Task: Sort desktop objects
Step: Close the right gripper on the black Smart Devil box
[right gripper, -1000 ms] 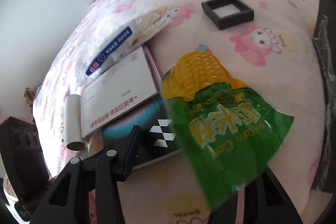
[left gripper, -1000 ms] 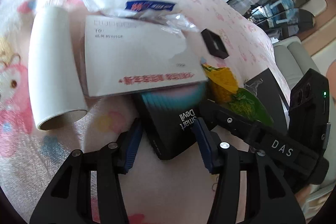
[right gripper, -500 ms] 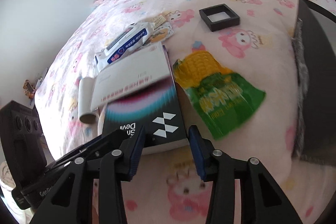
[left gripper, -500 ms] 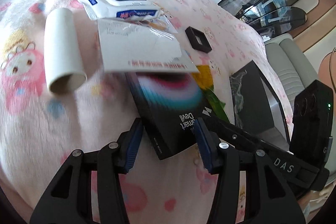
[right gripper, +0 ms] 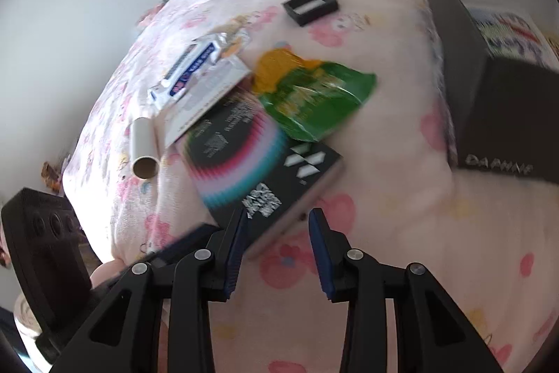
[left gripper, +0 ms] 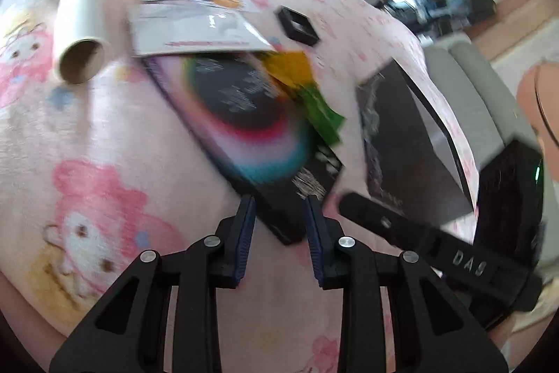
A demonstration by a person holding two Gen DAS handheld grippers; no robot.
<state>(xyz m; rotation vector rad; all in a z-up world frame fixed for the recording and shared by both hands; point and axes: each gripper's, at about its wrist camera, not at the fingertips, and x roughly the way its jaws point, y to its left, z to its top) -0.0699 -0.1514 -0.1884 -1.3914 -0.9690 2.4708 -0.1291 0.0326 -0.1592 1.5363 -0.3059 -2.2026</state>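
- Sorting looks barely begun, by my reading: most things lie loose in one cluster on the pink cartoon blanket [right gripper: 401, 233].
- My left gripper [left gripper: 279, 219] is closing on the near corner of the black box [left gripper: 244, 128]; the corner sits between the pads, contact too blurred to confirm.
- My right gripper [right gripper: 277, 229] is closing too, at the same box's near edge [right gripper: 265, 170]; one finger [right gripper: 237, 233] overlaps it, the other stands off over blanket.
- Left to sort: green-and-yellow snack bag [right gripper: 314, 97] overlapping the box's far corner, white envelope [right gripper: 206, 93] lapping its far edge, wipes packet [right gripper: 188, 72] on the envelope, cardboard tube [right gripper: 143, 149] beside it, small black frame [right gripper: 311, 6] apart, towards the far edge.
- Large dark carton [right gripper: 489, 76] stands at the right edge; possibly the destination, I cannot say.
- Hard to read: motion blur smears box lettering; carton contents cut off; blanket's near edge hidden behind my fingers.
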